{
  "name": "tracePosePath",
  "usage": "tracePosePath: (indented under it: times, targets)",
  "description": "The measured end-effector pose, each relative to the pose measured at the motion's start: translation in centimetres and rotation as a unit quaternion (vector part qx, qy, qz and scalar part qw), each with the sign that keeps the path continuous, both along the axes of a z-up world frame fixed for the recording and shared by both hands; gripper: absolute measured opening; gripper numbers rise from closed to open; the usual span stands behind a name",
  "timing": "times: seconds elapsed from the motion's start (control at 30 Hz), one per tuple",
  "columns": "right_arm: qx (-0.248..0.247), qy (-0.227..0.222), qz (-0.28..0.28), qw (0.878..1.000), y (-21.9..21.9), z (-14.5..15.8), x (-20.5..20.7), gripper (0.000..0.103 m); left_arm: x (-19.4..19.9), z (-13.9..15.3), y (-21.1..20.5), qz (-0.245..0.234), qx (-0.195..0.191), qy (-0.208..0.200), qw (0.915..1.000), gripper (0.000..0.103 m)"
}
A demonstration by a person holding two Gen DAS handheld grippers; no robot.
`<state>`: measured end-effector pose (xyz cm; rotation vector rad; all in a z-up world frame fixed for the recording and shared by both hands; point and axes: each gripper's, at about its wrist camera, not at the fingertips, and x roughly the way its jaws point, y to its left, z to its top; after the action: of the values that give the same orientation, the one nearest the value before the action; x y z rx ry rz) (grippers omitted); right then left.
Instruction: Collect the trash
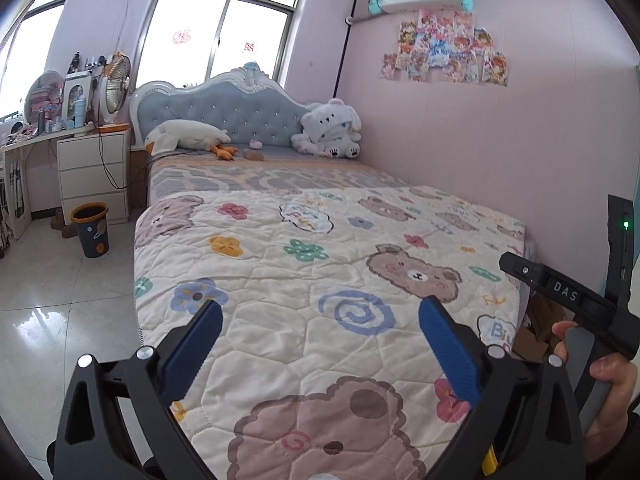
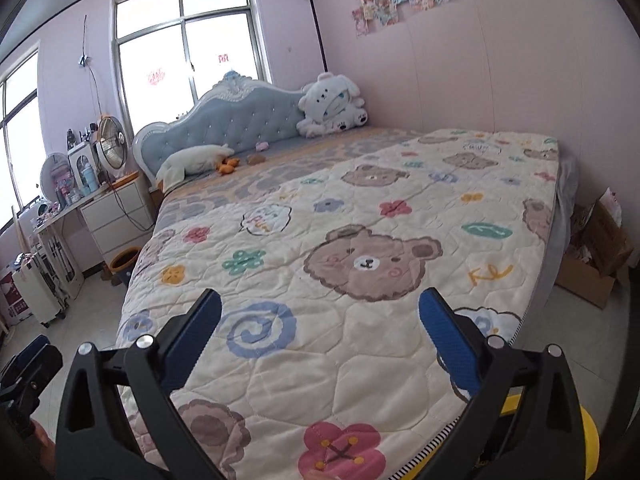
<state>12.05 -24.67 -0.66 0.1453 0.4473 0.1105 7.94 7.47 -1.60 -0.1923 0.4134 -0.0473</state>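
Note:
My left gripper [image 1: 322,306] hangs open over the foot of the bed's bear-print quilt [image 1: 320,248], with nothing between its blue pads. My right gripper [image 2: 321,295] is open too, over the same quilt [image 2: 360,220], also with nothing in it. Far off by the headboard lie a small brown lump [image 1: 254,155] and a small pink lump [image 1: 256,144], also seen from the right wrist as brown lump [image 2: 256,159] and pink lump [image 2: 262,146]. A dark blue waste bin [image 1: 91,230] with an orange rim stands on the floor left of the bed; the right wrist view shows only part of the bin [image 2: 124,266].
A white goose plush [image 1: 188,138] and a white bear plush [image 1: 330,130] lie at the headboard. A white nightstand [image 1: 94,174] with a fan and a cluttered desk stand on the left. An open cardboard box [image 2: 596,264] sits on the floor right of the bed.

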Motion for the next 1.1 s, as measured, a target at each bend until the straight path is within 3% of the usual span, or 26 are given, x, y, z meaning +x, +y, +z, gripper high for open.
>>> tracePosePath:
  times: [0.53,0.77,1.1]
  targets:
    - [-0.039,-0.062,-0.03,0.997,2.4,0.1,-3.7,0.095,-3.6,1.8,-1.1,0.029,0.012,-0.062,0.9976,0.095]
    - [-0.046,-0.086,-0.035,0.995,2.9,0.5,-5.2,0.095,-4.1,2.3,-1.6,0.033,0.014,-0.058,0.9977,0.095]
    - [-0.037,-0.085,-0.045,0.995,2.3,0.6,-5.5,0.095,-4.1,2.8,-1.5,0.041,0.015,-0.052,0.9977,0.095]
